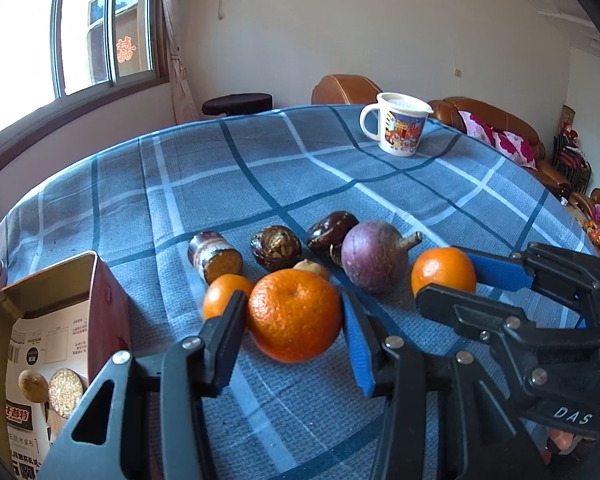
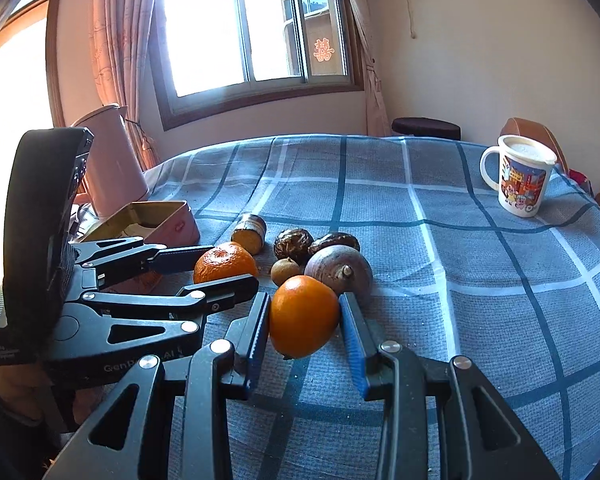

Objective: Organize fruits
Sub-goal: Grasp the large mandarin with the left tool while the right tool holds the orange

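Note:
A large orange mandarin (image 1: 294,314) sits between the fingers of my left gripper (image 1: 296,312), which is closed on its sides; the mandarin also shows in the right wrist view (image 2: 225,262). My right gripper (image 2: 305,316) is closed on a smaller orange (image 2: 303,316), seen from the left wrist as well (image 1: 443,271). A third small orange (image 1: 222,294) lies left of the mandarin. A purple round fruit with a stem (image 1: 374,256), two dark brown fruits (image 1: 276,247) (image 1: 331,233), a small tan fruit (image 1: 311,267) and a cut sweet potato piece (image 1: 216,256) lie behind.
An open pink tin box (image 1: 52,320) stands at the left on the blue checked tablecloth (image 1: 260,168). A printed mug with a lid (image 1: 400,124) stands at the far right. A pink kettle (image 2: 108,160) stands behind the tin.

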